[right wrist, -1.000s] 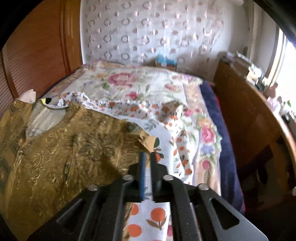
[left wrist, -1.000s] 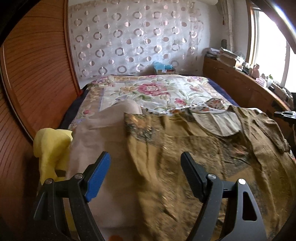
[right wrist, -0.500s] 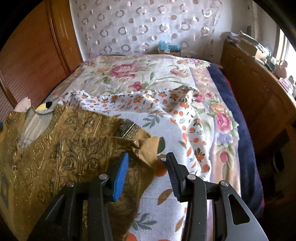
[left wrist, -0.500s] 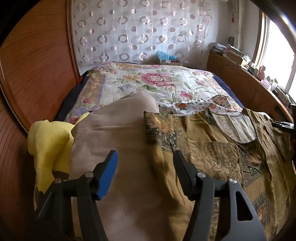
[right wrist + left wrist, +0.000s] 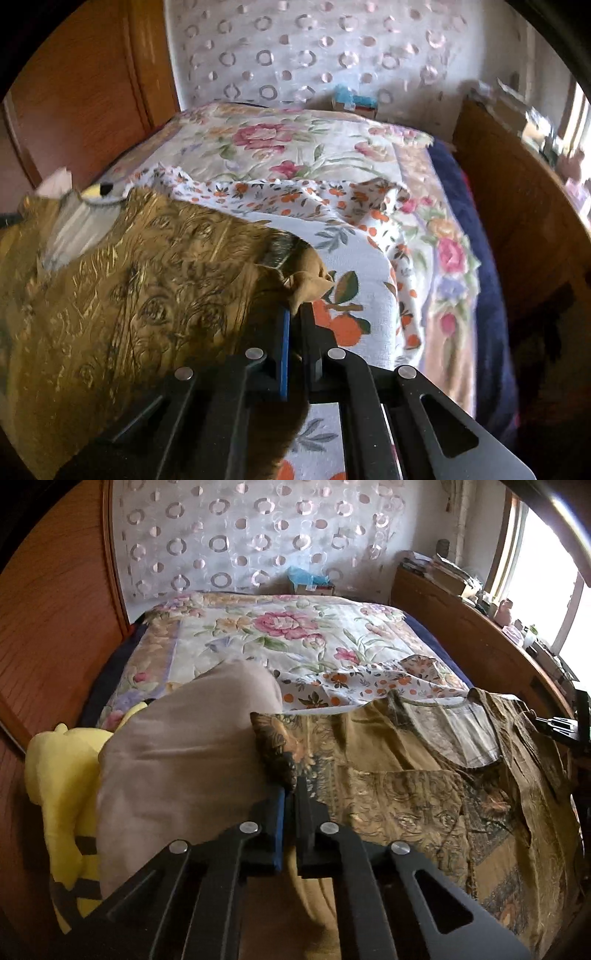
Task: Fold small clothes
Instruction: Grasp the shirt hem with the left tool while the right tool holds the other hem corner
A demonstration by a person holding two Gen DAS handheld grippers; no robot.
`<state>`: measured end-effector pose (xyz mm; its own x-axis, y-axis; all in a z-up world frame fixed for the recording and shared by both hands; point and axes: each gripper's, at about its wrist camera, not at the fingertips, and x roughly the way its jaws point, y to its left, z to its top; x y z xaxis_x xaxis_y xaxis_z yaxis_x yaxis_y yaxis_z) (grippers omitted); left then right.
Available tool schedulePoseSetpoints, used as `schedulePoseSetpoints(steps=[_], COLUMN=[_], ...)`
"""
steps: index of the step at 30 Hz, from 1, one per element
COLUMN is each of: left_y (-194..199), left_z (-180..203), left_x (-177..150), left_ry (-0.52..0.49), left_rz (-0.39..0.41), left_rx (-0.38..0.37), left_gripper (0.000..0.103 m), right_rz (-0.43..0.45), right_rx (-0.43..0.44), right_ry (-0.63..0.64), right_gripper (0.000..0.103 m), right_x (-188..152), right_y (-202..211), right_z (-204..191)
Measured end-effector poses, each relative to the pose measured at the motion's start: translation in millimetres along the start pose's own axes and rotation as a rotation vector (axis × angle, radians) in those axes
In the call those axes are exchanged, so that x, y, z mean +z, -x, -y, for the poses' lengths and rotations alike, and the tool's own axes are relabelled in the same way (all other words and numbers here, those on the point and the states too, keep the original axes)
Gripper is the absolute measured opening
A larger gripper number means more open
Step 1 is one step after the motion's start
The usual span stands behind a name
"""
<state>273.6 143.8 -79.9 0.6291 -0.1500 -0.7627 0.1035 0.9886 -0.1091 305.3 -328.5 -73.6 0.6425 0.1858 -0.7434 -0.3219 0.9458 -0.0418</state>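
Garment: an olive-gold patterned top (image 5: pixel 424 797) lies spread flat at the near end of the bed, its pale-lined neck opening towards the far side.
Left gripper (image 5: pixel 290 794): its jaws have just been closing and are now clamped on the top's left sleeve edge, the dark cuff bunched at the tips.
Right gripper (image 5: pixel 293 314): also just closed, pinching the top's right sleeve corner, which puckers up at the tips.
Underneath: a white cloth with orange fruit print (image 5: pixel 343 258) lies under the top and beyond it.
Left of the top: a beige cushion (image 5: pixel 177 760) just beside it, a yellow plush toy (image 5: pixel 62 775) further left.
Bed: floral quilt (image 5: pixel 280 635) reaching to the far circle-patterned curtain (image 5: pixel 258 535).
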Motion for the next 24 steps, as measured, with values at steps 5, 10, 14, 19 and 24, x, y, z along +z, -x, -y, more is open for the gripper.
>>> schedulePoseSetpoints(steps=[5,10,14,19,24], left_y=[44,95,123,146,160], left_z=[25,51,64,70,63], left_x=[-7,-29,-58,-102,-146], left_ry=[-0.034,-0.053,-0.063,-0.052,-0.023], left_rz=[0.091,0.185,0.224,0.248,0.241], left_rx=[-0.04,-0.092,-0.113,-0.116,-0.096], left_gripper=[0.002,0.002,0.002,0.002,0.002], right_rz=[0.138,0.241,0.283,0.311,0.316], right_rx=[0.011,0.057,0.082,0.1,0.109], right_ry=[-0.002,-0.009,0.001,-0.002,-0.02], right_gripper=[0.003,0.003,0.003,0.003,0.003], right_x=[-4,-22,-49,-95,-142], right_y=[50,106,142,171,190], right_z=[-15,-33,-50,-61,-60])
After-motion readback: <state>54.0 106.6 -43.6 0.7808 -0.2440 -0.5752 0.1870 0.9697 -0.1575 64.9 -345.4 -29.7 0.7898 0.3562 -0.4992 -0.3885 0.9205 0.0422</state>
